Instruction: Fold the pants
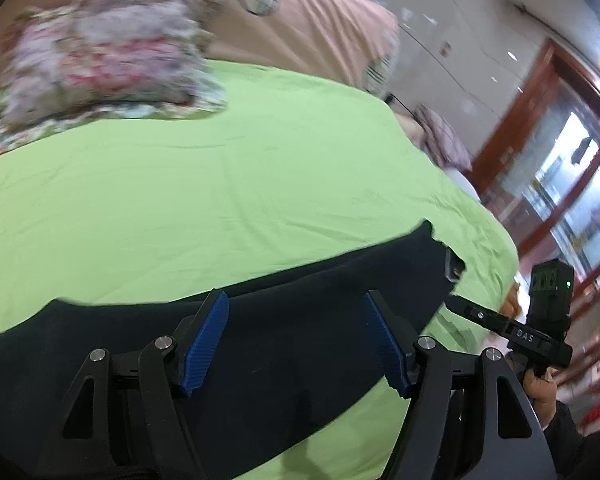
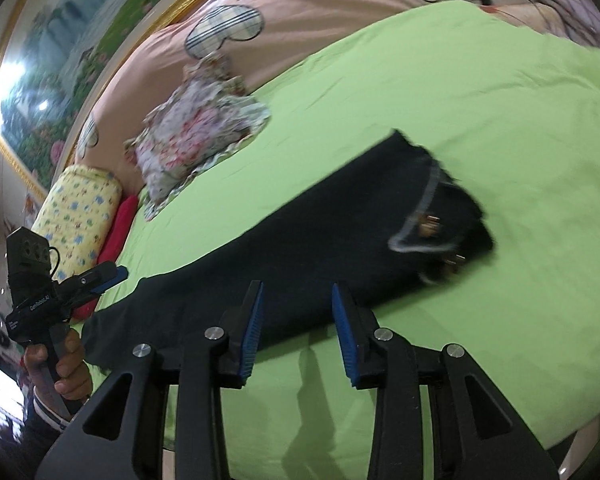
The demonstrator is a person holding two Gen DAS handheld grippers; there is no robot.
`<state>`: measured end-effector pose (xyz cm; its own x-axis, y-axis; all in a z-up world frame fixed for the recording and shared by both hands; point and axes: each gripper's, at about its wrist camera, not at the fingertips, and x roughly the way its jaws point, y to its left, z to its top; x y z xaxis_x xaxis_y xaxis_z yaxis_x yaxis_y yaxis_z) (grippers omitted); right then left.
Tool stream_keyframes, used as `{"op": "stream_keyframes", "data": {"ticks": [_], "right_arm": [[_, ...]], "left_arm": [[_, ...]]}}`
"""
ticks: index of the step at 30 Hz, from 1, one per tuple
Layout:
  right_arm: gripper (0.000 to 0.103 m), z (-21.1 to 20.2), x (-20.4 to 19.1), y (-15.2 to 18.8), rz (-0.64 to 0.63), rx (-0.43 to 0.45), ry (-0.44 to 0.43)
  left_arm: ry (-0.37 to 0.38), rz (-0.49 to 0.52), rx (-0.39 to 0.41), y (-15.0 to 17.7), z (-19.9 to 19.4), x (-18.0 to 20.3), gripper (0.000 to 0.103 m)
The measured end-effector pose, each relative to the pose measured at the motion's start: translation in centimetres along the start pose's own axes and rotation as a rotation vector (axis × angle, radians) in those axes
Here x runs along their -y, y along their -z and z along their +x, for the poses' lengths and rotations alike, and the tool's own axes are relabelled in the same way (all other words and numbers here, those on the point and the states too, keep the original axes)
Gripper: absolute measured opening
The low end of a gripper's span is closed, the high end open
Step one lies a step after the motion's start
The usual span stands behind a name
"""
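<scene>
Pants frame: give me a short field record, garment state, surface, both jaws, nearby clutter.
garment: black pants, laid out long and flat, waistband end with metal fastening at far right in the right wrist view
surface: green sheet on a bed
left gripper: jaws open, nothing between the pads, over the pants
right gripper: jaws open, nothing gripped, at the near edge of the pants
clutter: floral cloth bunched on the sheet, apart from the pants; yellow patterned pillow at the bed's left side
fold progress: not clear from these views
</scene>
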<state>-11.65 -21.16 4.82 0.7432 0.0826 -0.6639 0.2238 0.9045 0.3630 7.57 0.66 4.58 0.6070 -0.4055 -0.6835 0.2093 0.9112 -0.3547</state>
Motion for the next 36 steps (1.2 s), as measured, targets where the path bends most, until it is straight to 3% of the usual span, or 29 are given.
{"op": "stream_keyframes", "data": {"ticks": [15,29,32,34,36], "right_arm": [[0.047,-1.6,4.3,0.1,0.146,0.043,0.061],[0.048,-0.8,6.3,-0.6,0.247,0.069,0.037],[0.048,-0.7,6.5,-0.7,0.261,0.074,0.028],[0.048,-0.7,6.7,-0.7,0.269,0.073,0.024],[0.048,-0.7,6.9,-0.7,0.279,0.085,0.016]], "left_arm": [[0.078,0.188,-0.162,-3.6,7.9,6.0,0.071],[0.13,0.378,-0.351,-5.4,15.1,10.2,0.068],[0.139,0.419,-0.403,-5.7,17.0,11.1,0.056],[0.133,0.451,-0.432,-6.0,18.2,11.6,0.042],[0.139,0.474,-0.449,-6.4,19.0,12.1,0.037]]}}
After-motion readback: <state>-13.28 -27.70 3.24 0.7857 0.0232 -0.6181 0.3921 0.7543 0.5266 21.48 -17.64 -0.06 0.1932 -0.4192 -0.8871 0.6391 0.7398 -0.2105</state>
